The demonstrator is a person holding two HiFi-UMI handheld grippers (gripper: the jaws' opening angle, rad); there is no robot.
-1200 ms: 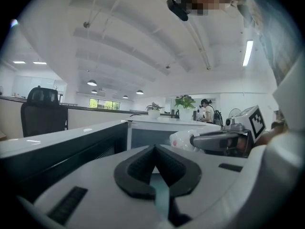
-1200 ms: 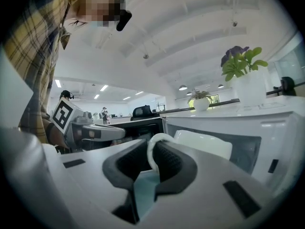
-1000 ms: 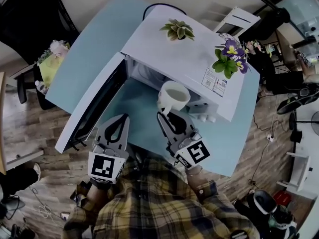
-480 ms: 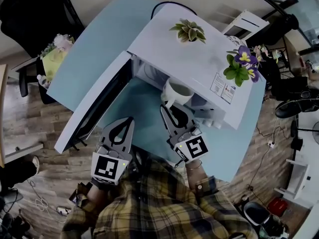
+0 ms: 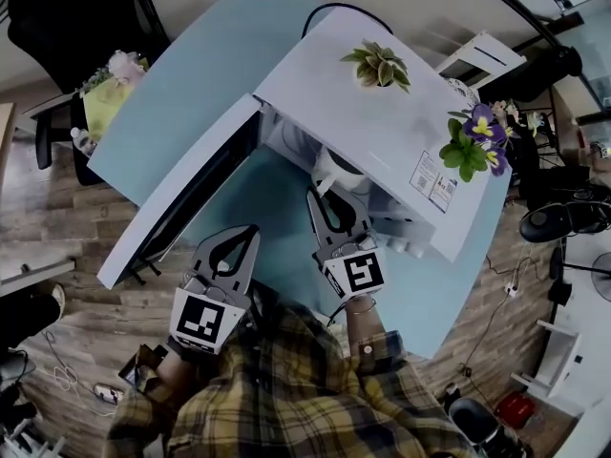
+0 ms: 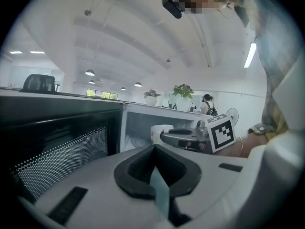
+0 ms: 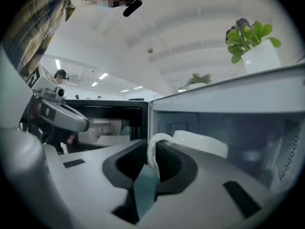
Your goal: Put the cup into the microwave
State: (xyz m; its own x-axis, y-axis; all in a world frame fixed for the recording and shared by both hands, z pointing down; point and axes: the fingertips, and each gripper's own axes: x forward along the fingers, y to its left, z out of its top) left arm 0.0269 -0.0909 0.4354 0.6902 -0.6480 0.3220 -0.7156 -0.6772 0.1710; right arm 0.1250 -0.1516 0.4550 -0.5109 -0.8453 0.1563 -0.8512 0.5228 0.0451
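Note:
A white cup (image 5: 335, 169) hangs at the mouth of the white microwave (image 5: 382, 122), half under its top edge. My right gripper (image 5: 320, 195) is shut on the cup's handle (image 7: 151, 149); the cup's body (image 7: 200, 144) lies inside the cavity opening in the right gripper view. The microwave door (image 5: 181, 203) stands swung open to the left. My left gripper (image 5: 232, 239) is shut with nothing in it, held in front of the open door; from it I see the cup (image 6: 160, 132) and the right gripper (image 6: 183, 137) at the cavity.
The microwave sits on a light blue table (image 5: 181, 93). Two potted plants, one green (image 5: 380, 65) and one with purple flowers (image 5: 474, 146), stand on the microwave's top. A chair (image 5: 67, 17) and wooden floor (image 5: 57, 246) lie to the left.
My right gripper has carried the cup forward from in front of the microwave into its opening. The left gripper has stayed about where it was.

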